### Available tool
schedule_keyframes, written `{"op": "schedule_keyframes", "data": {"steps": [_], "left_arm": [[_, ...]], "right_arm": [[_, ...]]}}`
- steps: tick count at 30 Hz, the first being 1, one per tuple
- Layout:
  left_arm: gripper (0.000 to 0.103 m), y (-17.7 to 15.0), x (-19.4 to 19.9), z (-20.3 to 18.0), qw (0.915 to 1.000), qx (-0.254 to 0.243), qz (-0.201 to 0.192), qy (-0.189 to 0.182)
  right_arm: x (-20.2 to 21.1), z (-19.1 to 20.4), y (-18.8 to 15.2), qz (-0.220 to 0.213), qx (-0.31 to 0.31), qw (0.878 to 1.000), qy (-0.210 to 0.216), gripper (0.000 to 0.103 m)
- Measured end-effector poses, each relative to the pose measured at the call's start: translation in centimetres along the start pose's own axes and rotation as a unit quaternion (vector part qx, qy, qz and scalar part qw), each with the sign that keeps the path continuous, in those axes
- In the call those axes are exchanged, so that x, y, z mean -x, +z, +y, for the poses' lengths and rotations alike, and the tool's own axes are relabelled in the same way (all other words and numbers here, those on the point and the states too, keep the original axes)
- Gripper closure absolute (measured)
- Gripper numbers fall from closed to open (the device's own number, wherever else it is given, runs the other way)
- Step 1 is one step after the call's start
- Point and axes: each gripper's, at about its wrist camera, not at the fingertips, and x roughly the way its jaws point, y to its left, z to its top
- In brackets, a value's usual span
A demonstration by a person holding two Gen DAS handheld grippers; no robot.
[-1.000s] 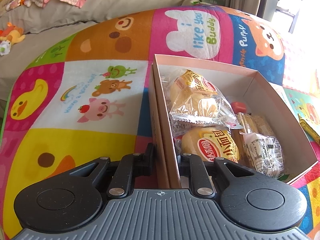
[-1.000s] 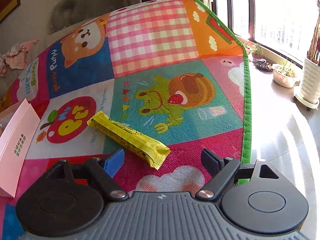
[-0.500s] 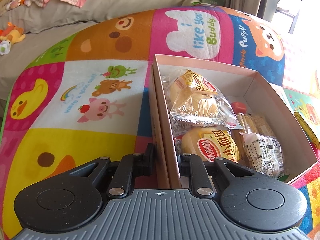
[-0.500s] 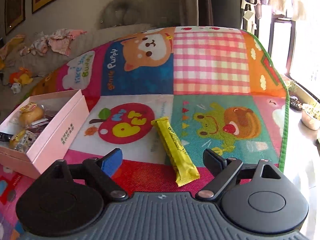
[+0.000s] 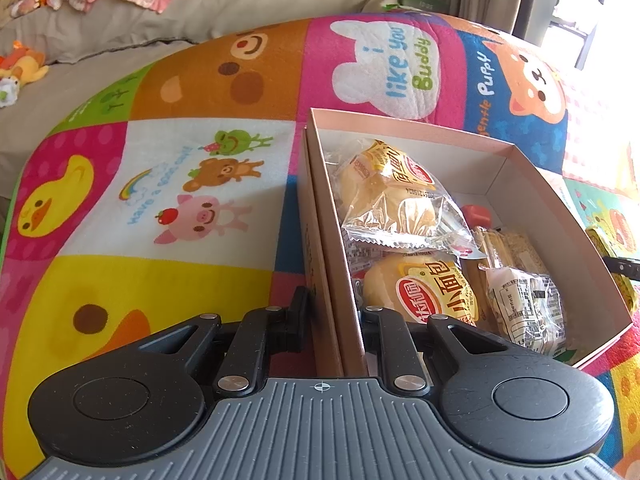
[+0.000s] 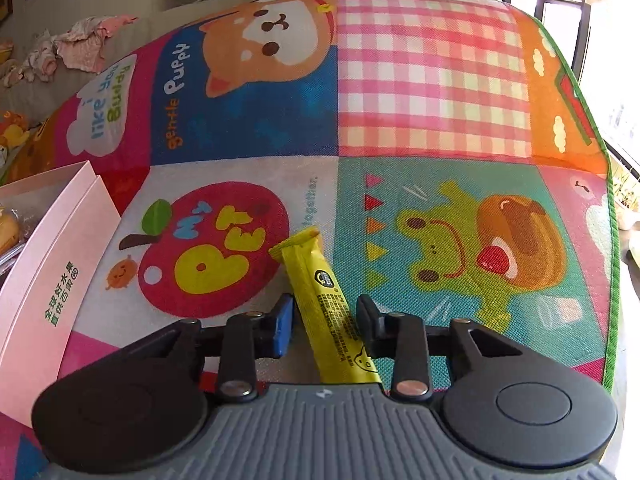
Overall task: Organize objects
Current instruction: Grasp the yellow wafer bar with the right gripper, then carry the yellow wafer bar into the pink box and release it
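Note:
A pink cardboard box [image 5: 560,216] sits on the colourful play mat and holds several wrapped bread buns [image 5: 400,196] and snack packets [image 5: 524,304]. My left gripper [image 5: 334,312] is shut on the box's near left wall. In the right wrist view a long yellow snack packet [image 6: 328,300] lies on the mat between the fingers of my right gripper [image 6: 324,316]. The jaws have narrowed around it, with small gaps still showing on both sides. The box's pink side [image 6: 52,280] is at the left of that view.
The play mat [image 6: 420,92] covers the floor, its green edge [image 6: 612,240] at the right by a window. A beige sofa [image 5: 200,4] with clothes and toys lies behind the box.
My right gripper moved forward and down over the yellow packet and its jaws narrowed around it. The left gripper and box have not moved.

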Motion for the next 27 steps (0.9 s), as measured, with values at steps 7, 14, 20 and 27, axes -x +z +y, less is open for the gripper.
{"op": "schedule_keyframes", "data": {"steps": [7,14,20,27], "left_arm": [[0.085,-0.2,0.0,0.0,1.0,-0.001,-0.003,0.0],[0.085,0.3,-0.1,-0.3,0.9999,-0.006,0.008,0.008],[0.085,0.2,-0.1,0.1,1.0,0.001,0.006,-0.001],[0.085,-0.2,0.0,0.2,1.0,0.003,-0.004,-0.008]], "right_arm": [[6.1,2.3,-4.2,0.026,0.024,0.999,0.037,0.08],[13.6,7.3,-8.2,0.048,0.057,0.989,0.132,0.081],[18.4,11.3,-5.9,0.0,0.094,0.978,0.184,0.081],[17.9,14.7,1.3,-0.064,0.1,0.975,0.188,0.081]]}}
